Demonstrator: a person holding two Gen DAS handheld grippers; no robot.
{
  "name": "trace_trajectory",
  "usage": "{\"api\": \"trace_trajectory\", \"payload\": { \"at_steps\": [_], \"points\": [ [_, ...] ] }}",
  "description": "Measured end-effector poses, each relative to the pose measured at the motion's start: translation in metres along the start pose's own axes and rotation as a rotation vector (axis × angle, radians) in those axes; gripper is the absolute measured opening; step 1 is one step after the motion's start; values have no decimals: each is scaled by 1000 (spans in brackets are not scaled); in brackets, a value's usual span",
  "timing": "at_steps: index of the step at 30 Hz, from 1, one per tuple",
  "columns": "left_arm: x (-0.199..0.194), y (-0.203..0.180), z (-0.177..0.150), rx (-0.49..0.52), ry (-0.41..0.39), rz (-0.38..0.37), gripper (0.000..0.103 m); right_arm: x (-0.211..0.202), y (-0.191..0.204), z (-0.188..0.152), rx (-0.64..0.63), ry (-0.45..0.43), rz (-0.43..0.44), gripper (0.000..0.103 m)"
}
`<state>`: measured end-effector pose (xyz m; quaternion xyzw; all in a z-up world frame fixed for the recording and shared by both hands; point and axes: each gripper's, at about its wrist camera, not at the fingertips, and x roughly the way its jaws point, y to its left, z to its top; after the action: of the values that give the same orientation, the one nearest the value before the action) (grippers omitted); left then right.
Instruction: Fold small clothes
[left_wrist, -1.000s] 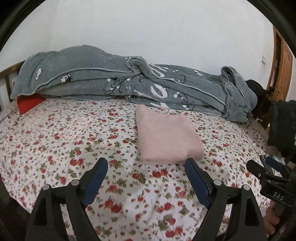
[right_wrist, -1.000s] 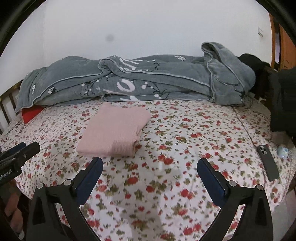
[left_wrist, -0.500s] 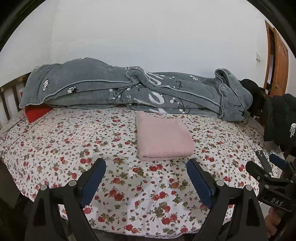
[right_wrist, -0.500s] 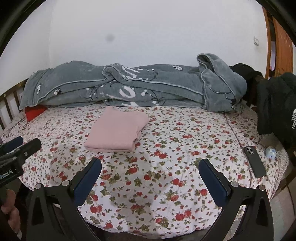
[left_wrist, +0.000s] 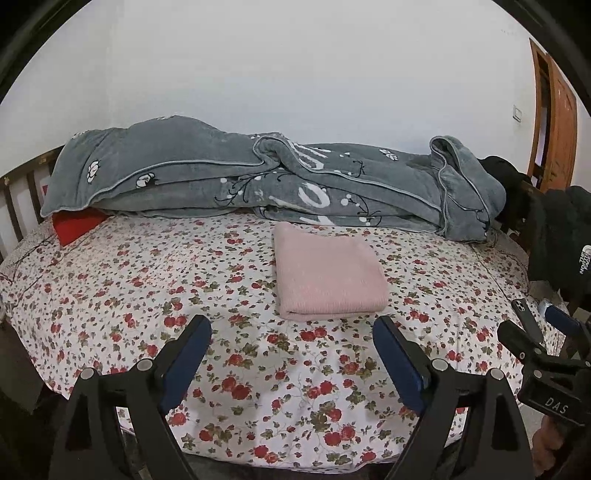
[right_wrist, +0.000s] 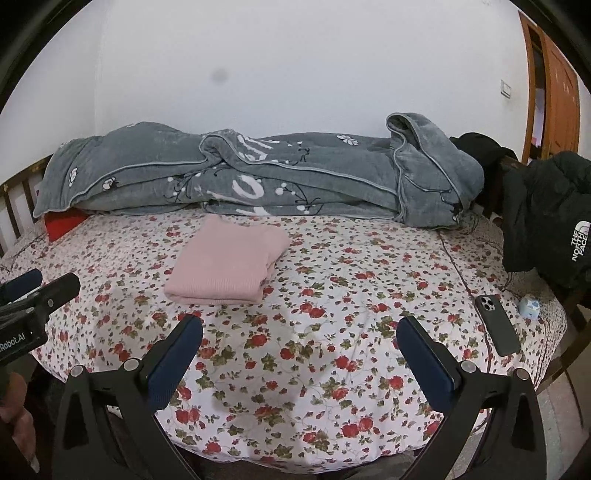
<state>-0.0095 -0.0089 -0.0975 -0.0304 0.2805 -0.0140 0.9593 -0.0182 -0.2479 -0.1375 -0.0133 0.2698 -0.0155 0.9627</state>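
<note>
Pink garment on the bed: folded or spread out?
Folded. The pink garment lies as a neat rectangle with stacked layers visible along its near edge.

The folded garment (left_wrist: 327, 275) lies on the bed (left_wrist: 147, 288), in front of the blanket (left_wrist: 258, 184) heaped along the wall. A phone (right_wrist: 496, 325) lies near the bed's right edge, a jacket (right_wrist: 546, 218) behind it.

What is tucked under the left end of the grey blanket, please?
A red cushion pokes out from beneath the grey blanket; most of it is covered, so its full shape cannot be seen.
</note>
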Motion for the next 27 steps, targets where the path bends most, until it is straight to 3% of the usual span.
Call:
{"api": "trace_trajectory", "payload": {
  "at_steps": [27],
  "points": [
    [-9,1,6,5,-18,-1,89,-7,-3,1,23,-5,-14,103]
  ]
}}
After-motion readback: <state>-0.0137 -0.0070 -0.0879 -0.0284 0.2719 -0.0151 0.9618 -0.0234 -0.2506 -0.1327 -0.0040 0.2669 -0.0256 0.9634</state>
